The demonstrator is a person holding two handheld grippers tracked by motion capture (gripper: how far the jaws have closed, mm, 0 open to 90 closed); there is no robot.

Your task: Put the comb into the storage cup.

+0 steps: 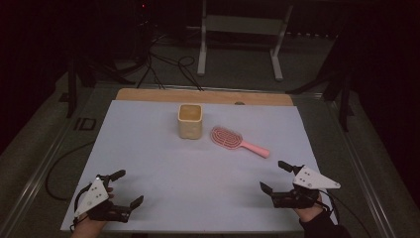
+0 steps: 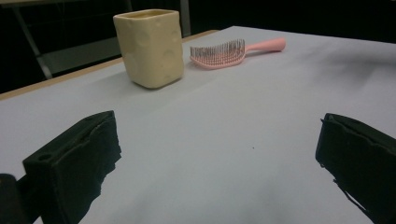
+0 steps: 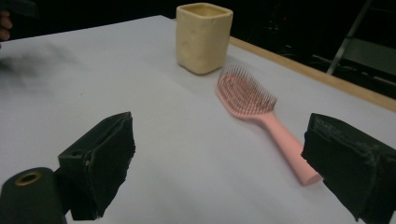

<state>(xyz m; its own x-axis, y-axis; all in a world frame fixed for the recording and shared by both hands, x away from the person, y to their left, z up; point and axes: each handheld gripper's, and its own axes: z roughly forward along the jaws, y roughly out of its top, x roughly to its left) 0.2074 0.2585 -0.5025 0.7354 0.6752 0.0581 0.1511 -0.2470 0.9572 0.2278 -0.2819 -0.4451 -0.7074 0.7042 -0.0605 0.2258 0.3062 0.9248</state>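
A cream square cup (image 1: 190, 120) stands upright near the back middle of the white sheet (image 1: 148, 148). Just right of it lies a pink hairbrush (image 1: 233, 140), bristles up, handle pointing right and toward me. My left gripper (image 1: 127, 188) rests open at the front left corner, nothing between its jaws. My right gripper (image 1: 274, 176) rests open at the front right, a short way in front of the brush handle. In the left gripper view the cup (image 2: 149, 46) and brush (image 2: 229, 52) lie far ahead. The right gripper view shows the cup (image 3: 203, 37) and the brush (image 3: 261, 112) closer.
The white sheet covers a wooden tabletop whose edge (image 1: 203, 95) shows at the back. Behind the table, cables (image 1: 168, 67) trail over the dark floor beside a white metal stand (image 1: 242, 34). The table's metal rim (image 1: 44, 168) runs along both sides.
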